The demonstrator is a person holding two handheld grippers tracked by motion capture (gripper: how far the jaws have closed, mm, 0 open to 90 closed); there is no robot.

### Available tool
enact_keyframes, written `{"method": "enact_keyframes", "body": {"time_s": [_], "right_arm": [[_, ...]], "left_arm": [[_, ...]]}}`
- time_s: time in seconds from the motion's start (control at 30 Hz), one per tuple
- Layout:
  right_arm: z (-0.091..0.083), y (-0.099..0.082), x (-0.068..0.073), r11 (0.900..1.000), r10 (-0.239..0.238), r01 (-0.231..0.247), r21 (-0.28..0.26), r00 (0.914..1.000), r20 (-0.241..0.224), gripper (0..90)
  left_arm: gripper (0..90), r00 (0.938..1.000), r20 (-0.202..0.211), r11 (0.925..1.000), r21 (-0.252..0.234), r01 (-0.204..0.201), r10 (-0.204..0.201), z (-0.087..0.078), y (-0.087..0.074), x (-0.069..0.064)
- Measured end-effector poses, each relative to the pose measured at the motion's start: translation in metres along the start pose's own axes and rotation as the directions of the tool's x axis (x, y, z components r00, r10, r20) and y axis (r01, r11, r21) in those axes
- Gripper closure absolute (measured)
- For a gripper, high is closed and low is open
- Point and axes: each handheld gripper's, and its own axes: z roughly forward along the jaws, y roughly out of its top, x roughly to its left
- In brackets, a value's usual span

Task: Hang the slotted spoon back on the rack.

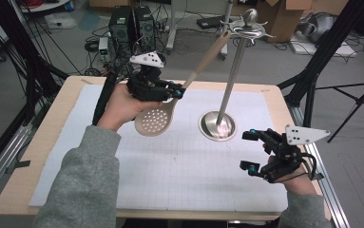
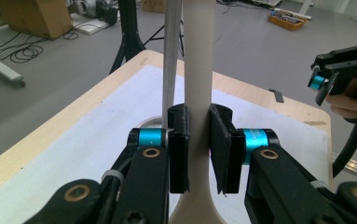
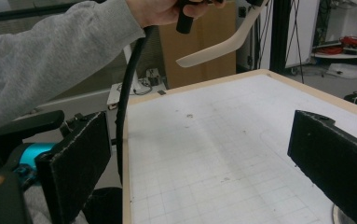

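Nearest us, our left gripper (image 2: 197,154) clamps the slotted spoon (image 1: 170,107) low on its handle, aloft beside the steel stand (image 1: 217,124); light, stiff, smooth. Our right gripper (image 1: 251,151) hovers open over the tabletop (image 1: 42,142).

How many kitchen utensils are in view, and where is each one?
1. A beige slotted spoon is held by its handle in the left gripper, above the mat, left of the metal stand. None hangs on the stand's hooks.

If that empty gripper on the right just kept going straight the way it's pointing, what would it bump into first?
Probably nothing soon. The right gripper points leftward across the white mat, open. Its own view shows bare mat ahead, with the held slotted spoon raised above that line. Depth is uncertain.
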Motion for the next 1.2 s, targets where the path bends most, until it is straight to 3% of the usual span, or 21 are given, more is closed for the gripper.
{"method": "enact_keyframes", "body": {"time_s": [0.13, 0.83, 1.2], "right_arm": [[-0.001, 0.000, 0.000, 1.0000, -0.001, 0.000, 0.001, 1.0000, 0.002, 4.9], [0.000, -0.001, -0.001, 1.0000, 0.004, -0.004, 0.004, 1.0000, 0.004, 4.9], [0.000, -0.004, -0.003, 1.0000, 0.009, -0.009, 0.001, 0.9999, 0.007, 4.9]], "left_arm": [[77.7, 0.9998, -0.018, 0.9999, 0.010, 0.002, -0.001, 0.003, 0.000, -0.001], [77.7, 0.9996, -0.020, 0.9993, 0.032, -0.018, 0.018, 0.023, 0.002, -0.003], [77.7, 0.9977, -0.053, 0.9977, 0.056, -0.039, 0.042, 0.039, 0.004, -0.007]]}}
